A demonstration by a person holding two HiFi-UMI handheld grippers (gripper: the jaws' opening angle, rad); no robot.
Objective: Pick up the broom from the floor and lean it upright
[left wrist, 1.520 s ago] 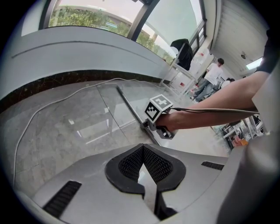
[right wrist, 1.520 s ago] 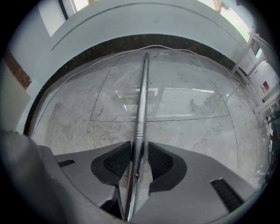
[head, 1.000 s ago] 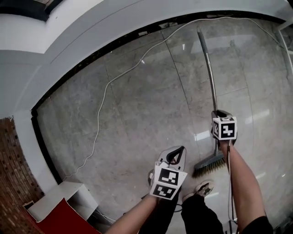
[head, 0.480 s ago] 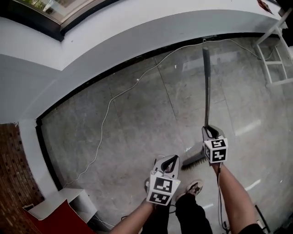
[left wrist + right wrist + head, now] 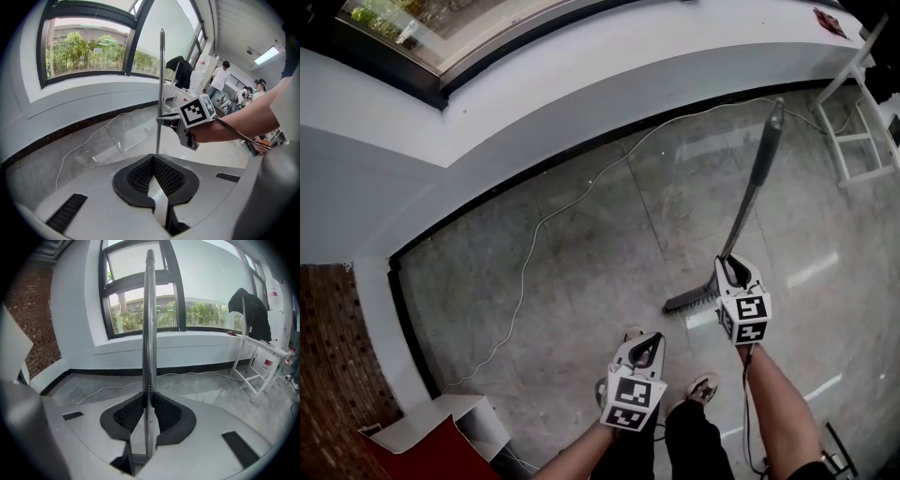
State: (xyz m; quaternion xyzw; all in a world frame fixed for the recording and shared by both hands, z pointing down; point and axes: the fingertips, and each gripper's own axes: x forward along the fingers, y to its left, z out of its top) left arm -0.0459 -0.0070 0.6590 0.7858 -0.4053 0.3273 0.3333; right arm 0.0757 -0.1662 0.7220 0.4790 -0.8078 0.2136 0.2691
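The broom has a thin metal handle [image 5: 757,178] and a dark brush head [image 5: 692,299]. My right gripper [image 5: 729,269] is shut on the handle low down, just above the brush. The handle rises steeply from the jaws toward the far wall. In the right gripper view the handle [image 5: 149,333] stands straight up out of the right gripper [image 5: 147,404], pinched between its black pads. My left gripper [image 5: 646,349] hangs lower and to the left, shut on nothing, apart from the broom. Its own view shows the left gripper [image 5: 153,161] with its pads together, and beyond it the handle [image 5: 161,84].
A white cable [image 5: 534,239] snakes over the grey stone floor along the dark skirting. A white metal rack [image 5: 861,112] stands at the far right. A white box with a red sheet [image 5: 441,433] sits bottom left by a brick wall. My shoe [image 5: 703,385] is below the brush.
My right gripper has risen with the broom, so the handle has swung from lying along the floor to steeply upright and the brush has shifted left. My left gripper has risen too, still shut.
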